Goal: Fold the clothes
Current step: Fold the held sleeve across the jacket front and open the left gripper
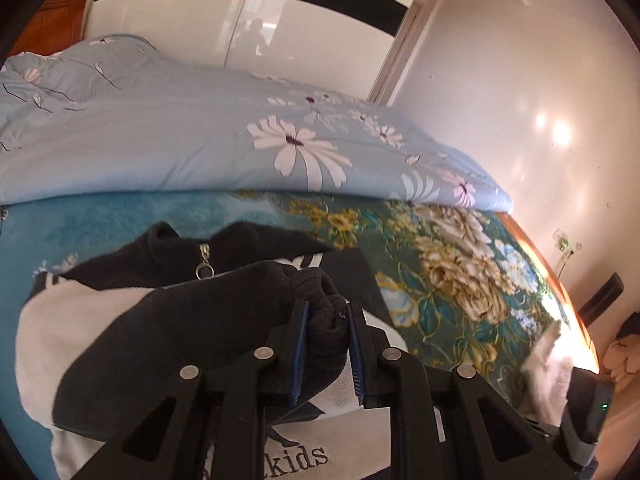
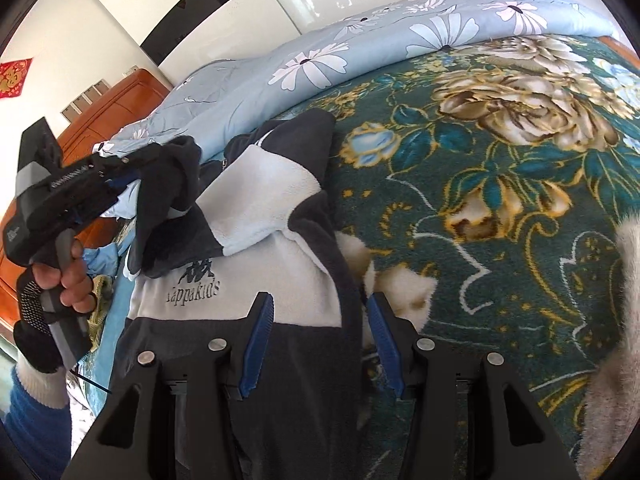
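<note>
A dark navy and white fleece jacket [image 2: 256,208] with a "kappakids" logo lies on the floral bed cover [image 2: 500,184]. It also shows in the left wrist view [image 1: 120,320]. My left gripper [image 1: 328,312] is shut on the jacket's dark sleeve cuff [image 1: 320,292] and holds it lifted over the jacket's chest. In the right wrist view the left gripper [image 2: 120,176] appears at the left with the sleeve hanging from it. My right gripper [image 2: 320,308] is open, low over the jacket's dark right edge near the hem.
A light blue daisy quilt [image 1: 200,132] is heaped along the far side of the bed. A white furry item [image 2: 616,320] lies at the right. A wooden headboard [image 2: 120,104] and glossy wardrobe doors [image 1: 240,28] stand beyond. The bed's edge [image 1: 560,280] runs at the right.
</note>
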`<action>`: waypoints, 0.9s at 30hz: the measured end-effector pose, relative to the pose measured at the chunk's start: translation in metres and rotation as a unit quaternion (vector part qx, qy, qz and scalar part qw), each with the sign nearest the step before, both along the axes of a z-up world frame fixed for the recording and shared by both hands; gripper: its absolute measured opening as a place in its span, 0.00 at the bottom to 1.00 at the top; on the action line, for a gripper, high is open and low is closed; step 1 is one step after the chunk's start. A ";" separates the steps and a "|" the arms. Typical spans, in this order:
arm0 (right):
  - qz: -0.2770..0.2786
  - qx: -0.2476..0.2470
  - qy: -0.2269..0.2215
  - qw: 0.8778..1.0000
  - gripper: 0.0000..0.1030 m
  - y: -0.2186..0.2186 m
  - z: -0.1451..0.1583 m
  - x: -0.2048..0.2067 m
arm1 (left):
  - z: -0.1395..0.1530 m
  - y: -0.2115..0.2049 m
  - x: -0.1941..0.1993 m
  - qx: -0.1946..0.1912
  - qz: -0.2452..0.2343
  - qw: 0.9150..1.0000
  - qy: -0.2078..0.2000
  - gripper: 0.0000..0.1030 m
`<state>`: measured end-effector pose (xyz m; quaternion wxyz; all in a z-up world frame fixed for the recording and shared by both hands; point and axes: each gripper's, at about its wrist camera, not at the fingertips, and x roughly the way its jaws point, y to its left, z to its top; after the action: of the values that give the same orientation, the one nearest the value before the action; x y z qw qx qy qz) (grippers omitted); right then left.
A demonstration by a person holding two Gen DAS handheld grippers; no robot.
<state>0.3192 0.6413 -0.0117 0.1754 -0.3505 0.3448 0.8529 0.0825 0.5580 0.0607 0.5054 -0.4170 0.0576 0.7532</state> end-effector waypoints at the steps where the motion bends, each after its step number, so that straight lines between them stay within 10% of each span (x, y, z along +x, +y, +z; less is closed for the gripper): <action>1: -0.001 -0.001 -0.002 1.000 0.49 0.002 -0.002 0.002 | -0.011 0.005 0.006 -0.012 -0.002 1.000 -0.003 0.20; 8: -0.015 -0.013 -0.002 1.000 0.49 0.006 -0.004 0.006 | -0.041 0.003 0.002 -0.044 -0.034 0.996 -0.073 0.33; 12: -0.015 -0.018 0.017 1.000 0.49 -0.002 0.015 0.006 | -0.013 -0.040 0.007 0.002 -0.075 0.994 -0.083 0.38; 19: 0.018 -0.032 0.057 0.998 0.56 -0.018 0.040 -0.028 | 0.009 -0.163 -0.038 -0.022 0.057 0.994 0.094 0.61; 27: 0.020 -0.080 0.066 0.994 0.58 -0.009 0.022 -0.105 | -0.061 -0.224 -0.101 -0.049 0.105 0.993 0.003 0.61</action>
<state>0.2138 0.6323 0.0104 0.1067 -0.3133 0.4160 0.8470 -0.0190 0.3345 -0.0006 0.4021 -0.4425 0.0520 0.7998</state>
